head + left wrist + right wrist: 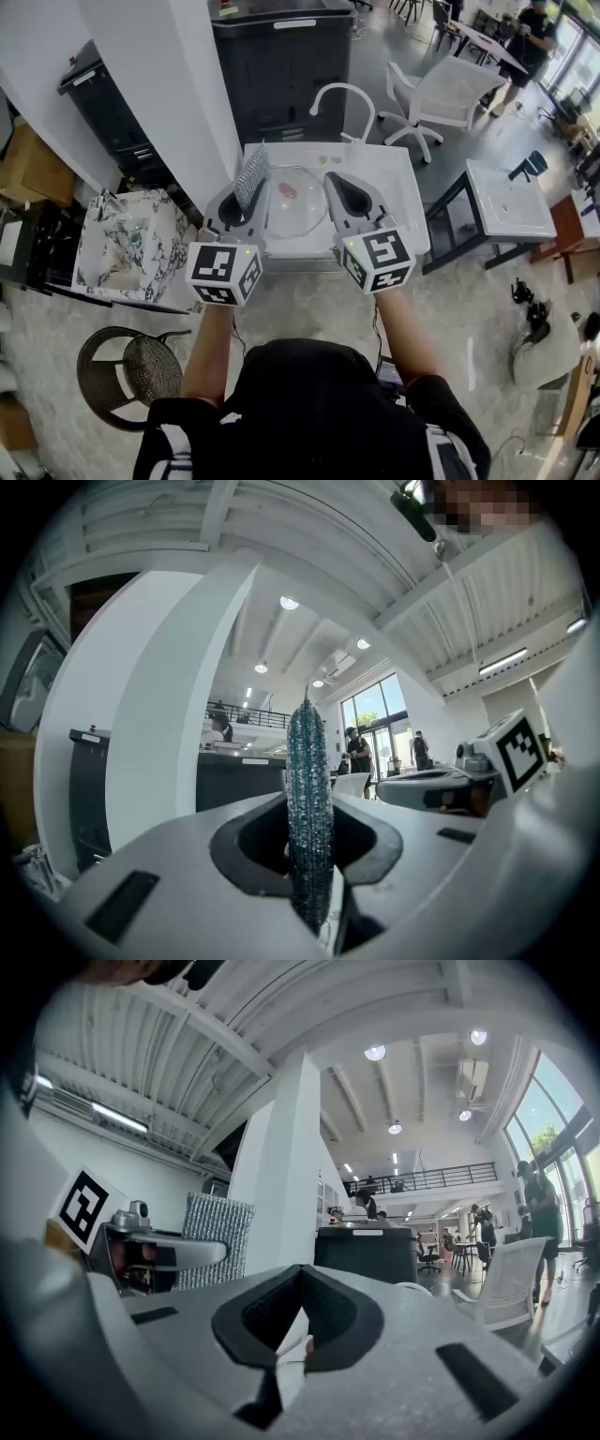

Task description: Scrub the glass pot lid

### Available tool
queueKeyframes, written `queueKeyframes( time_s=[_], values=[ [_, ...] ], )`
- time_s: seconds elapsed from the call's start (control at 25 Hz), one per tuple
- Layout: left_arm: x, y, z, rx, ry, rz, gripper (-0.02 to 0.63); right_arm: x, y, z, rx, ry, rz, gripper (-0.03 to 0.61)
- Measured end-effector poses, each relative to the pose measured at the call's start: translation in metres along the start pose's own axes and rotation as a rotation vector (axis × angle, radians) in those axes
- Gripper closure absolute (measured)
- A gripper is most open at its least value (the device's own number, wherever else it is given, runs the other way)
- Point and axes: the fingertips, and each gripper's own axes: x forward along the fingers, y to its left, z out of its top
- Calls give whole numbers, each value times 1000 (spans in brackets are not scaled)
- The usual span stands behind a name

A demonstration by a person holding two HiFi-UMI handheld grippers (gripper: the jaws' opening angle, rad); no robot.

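The glass pot lid (pixel 298 208) lies flat in the white sink (pixel 394 187), its reddish knob (pixel 288 190) pointing up. My left gripper (pixel 240 206) hovers over the lid's left edge, shut on a silvery scrub pad (pixel 251 176) that stands upright from the jaws. In the left gripper view the scrub pad (pixel 309 799) shows edge-on, pinched in my left gripper (pixel 310 855). My right gripper (pixel 337 180) is held above the lid's right edge, shut with nothing in it. In its own view the right gripper (pixel 302 1279) has its jaws together and points up and away from the lid.
A white faucet (pixel 343 94) arches over the sink's far edge. Behind it stands a black cabinet (pixel 281 66). A marble-patterned basin (pixel 127 246) sits to the left, a wicker stool (pixel 141 367) at lower left, a white chair (pixel 441 94) and white table (pixel 511 202) to the right.
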Motion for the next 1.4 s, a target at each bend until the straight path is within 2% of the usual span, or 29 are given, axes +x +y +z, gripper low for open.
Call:
queueKeyframes(
  time_s=[0.36,0.56,0.76,1.4],
  values=[
    [9,-12,-8,9,6,40,541,-6,-18,-19,21,10,39,581],
    [9,-12,-22,-3,26,69,541,-5,-21,-30,-10,25,61,581],
    [16,-12,-30,23,43,70,541,3,-23,-37,-40,46,75,581],
    [59,50,-38,-9,38,79,541,81,-27,-57,-24,76,95,581]
  ],
)
